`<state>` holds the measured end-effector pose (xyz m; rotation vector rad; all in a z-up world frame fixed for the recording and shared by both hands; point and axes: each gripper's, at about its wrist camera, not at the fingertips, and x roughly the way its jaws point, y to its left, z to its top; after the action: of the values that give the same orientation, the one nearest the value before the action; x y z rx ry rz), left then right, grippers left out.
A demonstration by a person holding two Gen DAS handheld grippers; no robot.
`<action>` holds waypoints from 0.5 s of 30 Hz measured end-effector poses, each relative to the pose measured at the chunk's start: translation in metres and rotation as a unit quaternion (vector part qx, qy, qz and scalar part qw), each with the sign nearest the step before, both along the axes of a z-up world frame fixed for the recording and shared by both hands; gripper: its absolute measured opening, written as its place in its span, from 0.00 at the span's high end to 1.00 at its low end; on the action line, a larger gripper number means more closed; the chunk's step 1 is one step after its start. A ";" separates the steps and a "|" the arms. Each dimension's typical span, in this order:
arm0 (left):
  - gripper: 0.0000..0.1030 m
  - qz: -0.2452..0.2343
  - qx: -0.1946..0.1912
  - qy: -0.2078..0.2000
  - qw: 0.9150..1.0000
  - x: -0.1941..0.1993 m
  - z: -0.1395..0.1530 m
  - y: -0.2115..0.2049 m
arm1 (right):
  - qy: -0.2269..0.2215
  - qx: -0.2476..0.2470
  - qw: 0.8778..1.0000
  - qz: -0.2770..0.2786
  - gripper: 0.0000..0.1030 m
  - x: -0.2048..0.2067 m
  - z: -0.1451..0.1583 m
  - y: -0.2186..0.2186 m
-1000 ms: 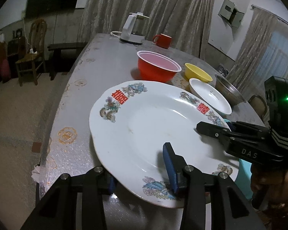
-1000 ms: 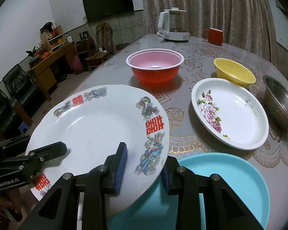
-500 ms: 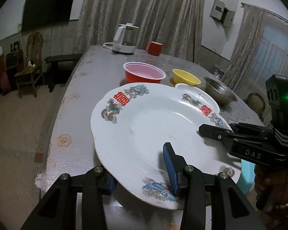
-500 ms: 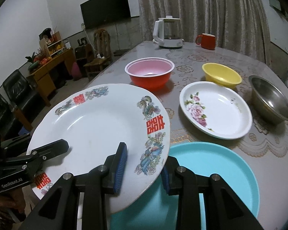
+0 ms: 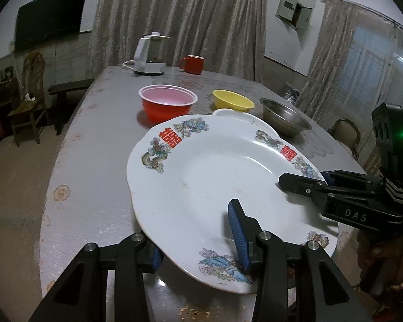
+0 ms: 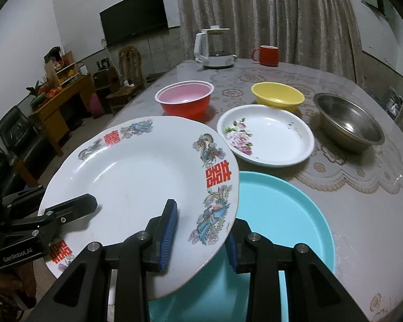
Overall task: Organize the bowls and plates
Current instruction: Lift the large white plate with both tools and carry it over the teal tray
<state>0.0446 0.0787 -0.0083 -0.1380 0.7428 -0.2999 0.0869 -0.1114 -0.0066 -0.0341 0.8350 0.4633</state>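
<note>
A large white plate with red characters and dragon prints is held tilted above the table, gripped from two sides. My left gripper is shut on its near rim, one blue pad on top and one beneath. My right gripper is shut on the opposite rim of the same white plate. Under the plate's right side lies a turquoise plate. Beyond it sit a floral plate, a red bowl, a yellow bowl and a steel bowl.
A white kettle and a red mug stand at the table's far end by the curtain. The table edge runs along the left, with floor, chairs and a wooden cabinet beyond it.
Both grippers have risen and drawn back with the white plate between them. The bowls and the floral plate now look farther away, and more of the turquoise plate shows.
</note>
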 end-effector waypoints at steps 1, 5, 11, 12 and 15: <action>0.58 -0.004 0.001 0.001 1.000 -0.001 0.000 -0.003 | -0.001 0.000 1.000 -0.001 0.69 -0.002 0.000 -0.002; 0.58 -0.015 -0.001 0.005 1.000 -0.003 -0.001 -0.013 | -0.004 0.002 1.000 -0.010 0.69 -0.011 0.000 -0.015; 0.58 -0.038 0.002 0.008 0.999 -0.006 -0.002 -0.035 | 0.003 0.011 0.999 -0.030 0.69 -0.021 -0.004 -0.038; 0.58 -0.041 0.003 0.009 0.999 -0.007 -0.002 -0.039 | 0.005 0.013 0.999 -0.035 0.69 -0.023 -0.005 -0.042; 0.58 -0.052 0.006 0.013 0.999 -0.007 -0.004 -0.049 | 0.011 0.016 0.999 -0.046 0.69 -0.027 -0.008 -0.053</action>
<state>0.0372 0.0293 -0.0125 -0.0925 0.7794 -0.3925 0.0601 -0.1644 -0.0147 0.0392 0.8461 0.3913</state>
